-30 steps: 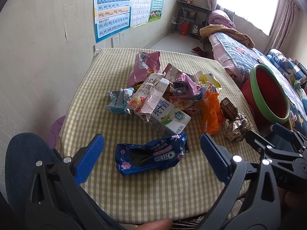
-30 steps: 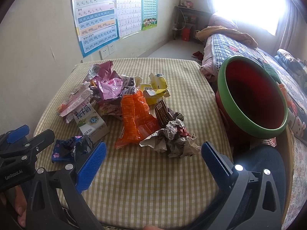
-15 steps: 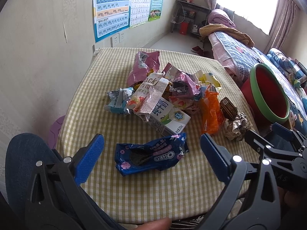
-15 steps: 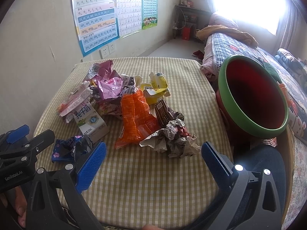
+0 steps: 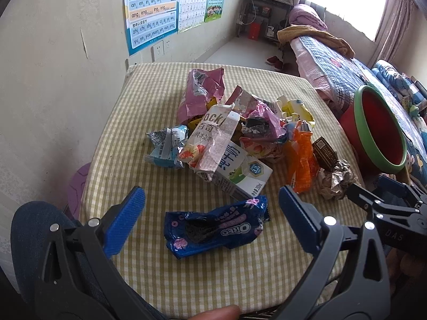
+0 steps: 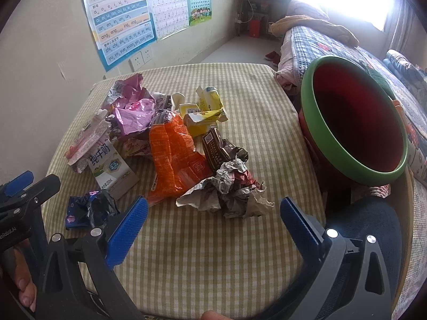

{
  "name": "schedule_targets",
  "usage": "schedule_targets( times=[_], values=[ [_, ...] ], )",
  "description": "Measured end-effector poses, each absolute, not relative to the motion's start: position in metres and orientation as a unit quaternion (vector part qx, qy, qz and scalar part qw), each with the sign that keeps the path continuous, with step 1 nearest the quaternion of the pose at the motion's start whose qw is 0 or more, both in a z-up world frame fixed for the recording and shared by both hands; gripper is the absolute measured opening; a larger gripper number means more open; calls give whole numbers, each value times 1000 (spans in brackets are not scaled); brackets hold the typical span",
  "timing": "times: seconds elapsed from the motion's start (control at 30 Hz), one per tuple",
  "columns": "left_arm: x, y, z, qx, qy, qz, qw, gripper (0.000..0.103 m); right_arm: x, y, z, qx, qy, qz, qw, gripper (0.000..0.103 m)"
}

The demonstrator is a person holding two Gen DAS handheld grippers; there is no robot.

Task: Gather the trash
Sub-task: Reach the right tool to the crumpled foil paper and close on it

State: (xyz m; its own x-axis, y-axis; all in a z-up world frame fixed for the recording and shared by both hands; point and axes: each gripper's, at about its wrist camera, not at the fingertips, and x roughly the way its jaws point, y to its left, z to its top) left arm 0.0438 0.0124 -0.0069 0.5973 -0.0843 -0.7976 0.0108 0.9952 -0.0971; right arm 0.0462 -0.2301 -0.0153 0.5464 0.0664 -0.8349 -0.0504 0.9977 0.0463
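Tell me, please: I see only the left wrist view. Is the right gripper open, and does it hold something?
Observer: The right gripper is wide open and holds nothing.
Operator: What lies in front of it?
Observer: The crumpled paper lies on the tablecloth just ahead, in line with the gap between its fingers and not touched.
Operator: Is there trash inside the bin?
Observer: The red bin stands to the right of the table. The part of its inside that shows is dark, and I see no trash there.
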Motion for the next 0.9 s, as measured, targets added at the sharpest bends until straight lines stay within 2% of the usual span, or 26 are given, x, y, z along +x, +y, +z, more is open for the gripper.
schedule_targets(
  times=[0.37,0.5,0.6,0.77,0.83,0.9],
  values=[
    [100,21,-26,-32,483,-29,874,98,79,-239,-36,8,520,44,853,91],
    [117,21,-33,-25,494,-37,868,93,86,-244,-43,14,530,46,847,89],
    [124,19,-41,-14,505,-43,862,79,91,-245,-53,24,548,53,835,76],
    [123,15,-49,-8,516,-58,854,46,93,-249,-60,26,556,46,830,56],
    [119,14,-49,-6,514,-61,856,41,91,-250,-57,24,550,43,834,39],
    [116,14,-47,-6,510,-63,858,38,89,-250,-55,22,546,45,836,31]
  ],
)
